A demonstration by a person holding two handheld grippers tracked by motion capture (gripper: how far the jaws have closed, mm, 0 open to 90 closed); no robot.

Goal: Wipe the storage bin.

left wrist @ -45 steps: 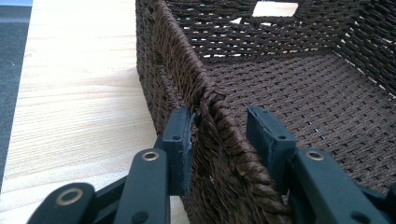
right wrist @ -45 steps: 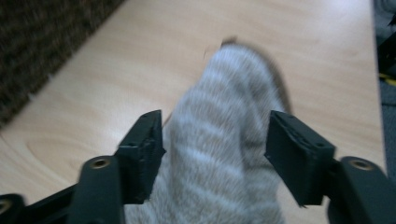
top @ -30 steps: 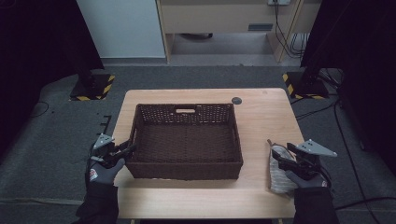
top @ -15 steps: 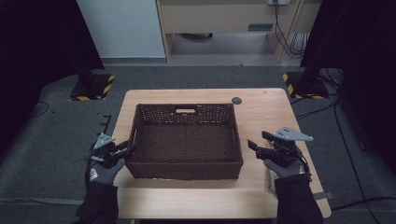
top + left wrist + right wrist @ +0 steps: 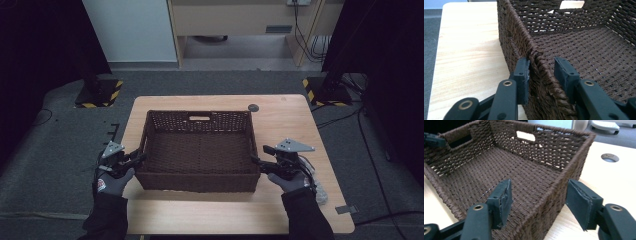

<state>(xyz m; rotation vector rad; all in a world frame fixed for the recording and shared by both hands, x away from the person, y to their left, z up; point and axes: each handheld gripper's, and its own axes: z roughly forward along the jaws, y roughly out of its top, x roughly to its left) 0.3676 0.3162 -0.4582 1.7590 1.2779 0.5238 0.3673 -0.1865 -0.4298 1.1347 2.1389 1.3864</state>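
1. Basket [image 5: 199, 150]: one, dark brown, woven, empty. We find it standing flat at the middle of the bench [image 5: 295, 115], a handle slot in its far wall; its place is unchanged over the last second.

2. Left gripper [image 5: 134, 160]: we note it in the same spot as a second ago, at the basket's left wall. In the left gripper view [image 5: 540, 72] its jaws straddle the rim, one pad outside and touching the weave, the other inside with a small gap showing. We list it as apart, not yet clamped.

3. Right gripper [image 5: 259, 163]: this is the item that changed. A second ago it sat off at the bench's right edge over a pale cloth [image 5: 316, 186]; it has since swung in to the basket's right wall. In the right gripper view [image 5: 539, 197] the jaws stand wide apart with the rim running between them, one pad inside, one outside, neither touching.

4. Cloth: crumpled, left lying near the right edge of the bench, partly under the right forearm.

5. Our reading: both walls are now bracketed, so we judge a two-sided grasp of the basket is being set up. Closing both sets of jaws on the rims looks to be what remains before any lift or shift.
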